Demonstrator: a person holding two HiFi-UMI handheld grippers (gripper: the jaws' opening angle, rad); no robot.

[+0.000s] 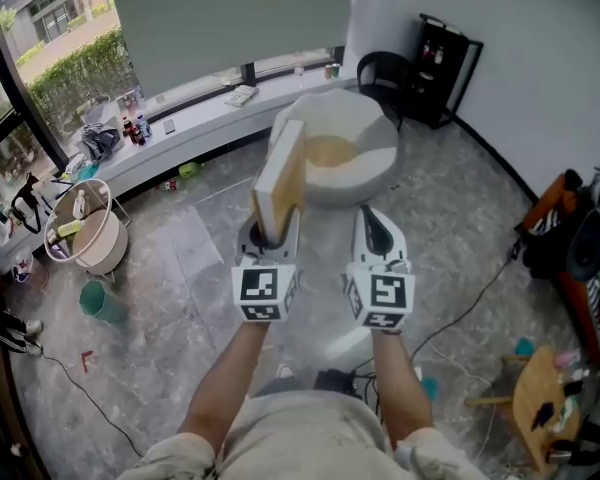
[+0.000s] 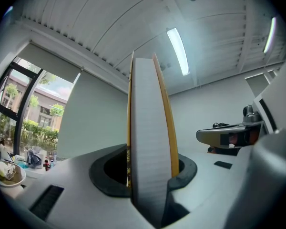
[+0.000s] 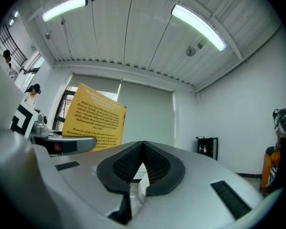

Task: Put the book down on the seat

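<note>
A thick book (image 1: 280, 173) with a yellow cover and white page edges stands upright in my left gripper (image 1: 270, 230), which is shut on its lower end. In the left gripper view the book (image 2: 150, 142) rises between the jaws of the left gripper (image 2: 150, 178), page edges toward the camera. Just beyond it on the floor is the seat (image 1: 380, 128), a round white tub chair with a yellowish cushion. My right gripper (image 1: 377, 230) is level with the left one, shut and empty. The right gripper view has its pads (image 3: 157, 163) together and the book's printed back cover (image 3: 95, 123) at the left.
A black chair (image 1: 385, 73) and a black shelf (image 1: 445, 53) stand behind the seat. Bottles (image 1: 135, 128) line the window sill. A white basket (image 1: 90, 233) and a green cup (image 1: 102, 303) are at the left. Orange-black gear (image 1: 570, 238) and a wooden stool (image 1: 540, 403) are at the right.
</note>
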